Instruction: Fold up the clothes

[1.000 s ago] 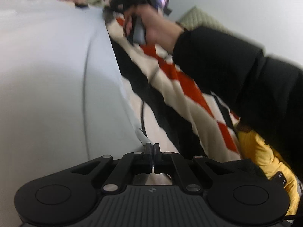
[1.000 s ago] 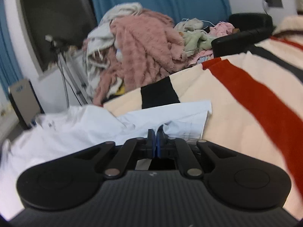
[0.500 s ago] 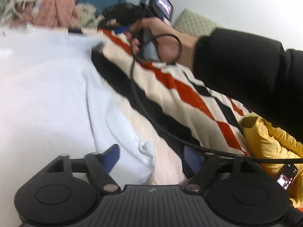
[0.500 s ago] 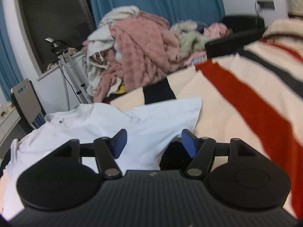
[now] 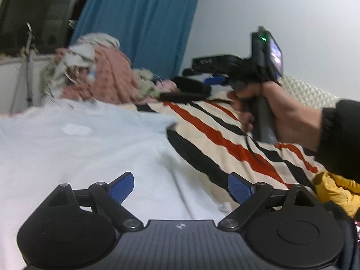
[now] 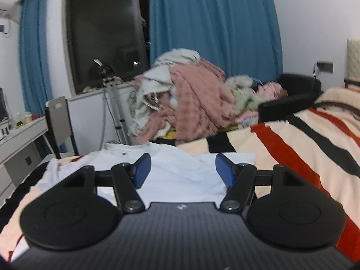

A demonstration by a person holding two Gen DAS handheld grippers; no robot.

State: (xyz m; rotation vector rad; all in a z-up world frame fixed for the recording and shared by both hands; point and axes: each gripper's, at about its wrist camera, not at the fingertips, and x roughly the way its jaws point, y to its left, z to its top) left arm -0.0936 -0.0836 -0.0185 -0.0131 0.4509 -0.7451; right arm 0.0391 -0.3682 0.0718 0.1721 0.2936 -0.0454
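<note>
Left wrist view: left gripper (image 5: 181,185) was held wide apart, nothing gripped, above white shirt (image 5: 78,155). Shirt was spread flat on striped blanket (image 5: 216,135). Right hand (image 5: 290,117) w/ its gripper handle was seen at right, above blanket.

Right wrist view: right gripper (image 6: 182,169) was spread wide, empty, over white shirt (image 6: 180,173). Clothes pile (image 6: 189,99) was located behind shirt, before blue curtain (image 6: 213,22).

Black left gripper (image 5: 181,187) with blue ribbed pads (image 5: 239,190), silver screws; bare right hand (image 5: 290,118), black sleeve (image 5: 339,135), frame right.
</note>
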